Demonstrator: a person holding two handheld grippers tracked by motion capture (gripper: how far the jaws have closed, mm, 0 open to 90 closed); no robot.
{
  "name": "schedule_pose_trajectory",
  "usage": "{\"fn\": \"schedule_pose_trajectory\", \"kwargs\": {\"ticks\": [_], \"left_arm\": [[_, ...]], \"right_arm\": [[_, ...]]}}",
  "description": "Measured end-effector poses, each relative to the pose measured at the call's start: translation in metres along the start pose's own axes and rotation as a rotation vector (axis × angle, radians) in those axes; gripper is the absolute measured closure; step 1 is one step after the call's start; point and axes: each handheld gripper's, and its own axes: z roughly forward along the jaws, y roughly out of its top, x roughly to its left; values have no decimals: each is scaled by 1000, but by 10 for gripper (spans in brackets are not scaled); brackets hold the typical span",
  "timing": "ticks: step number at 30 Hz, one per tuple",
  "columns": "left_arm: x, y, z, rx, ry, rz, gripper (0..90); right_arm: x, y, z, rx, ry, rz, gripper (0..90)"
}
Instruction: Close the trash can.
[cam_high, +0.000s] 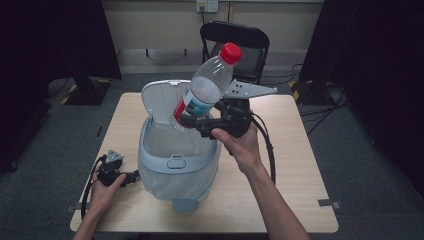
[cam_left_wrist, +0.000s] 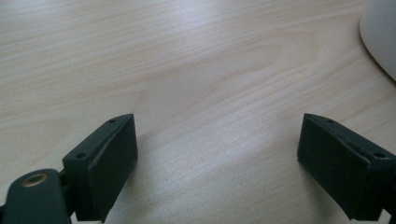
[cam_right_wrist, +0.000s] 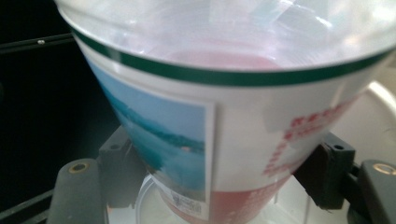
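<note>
We hold the clear plastic bottle with the red cap (cam_high: 209, 85) tilted, base down over the open mouth of the pale blue lidded bin (cam_high: 177, 162), so it can drop into the white liner. The right gripper (cam_high: 192, 121) pinches its labelled body. Our left gripper (cam_high: 131, 177) rests, jaws spread, near the desk's (cam_high: 295, 165) front-left corner beside the bin, keeping clear.
</note>
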Motion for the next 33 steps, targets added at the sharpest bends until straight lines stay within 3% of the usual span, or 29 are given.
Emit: {"fn": "schedule_pose_trajectory", "kwargs": {"ticks": [7, 15, 23, 33], "left_arm": [[1, 1, 1, 4, -3, 0, 110], [1, 1, 1, 4, 0, -3, 109], [1, 1, 1, 5, 0, -3, 109], [1, 1, 1, 5, -1, -3, 109]], "right_arm": [[-1, -3, 11, 39, 8, -8, 217], [-3, -8, 14, 55, 1, -9, 251], [-4, -8, 3, 40, -17, -21, 304], [-17, -15, -21, 41, -107, -12, 327]]}}
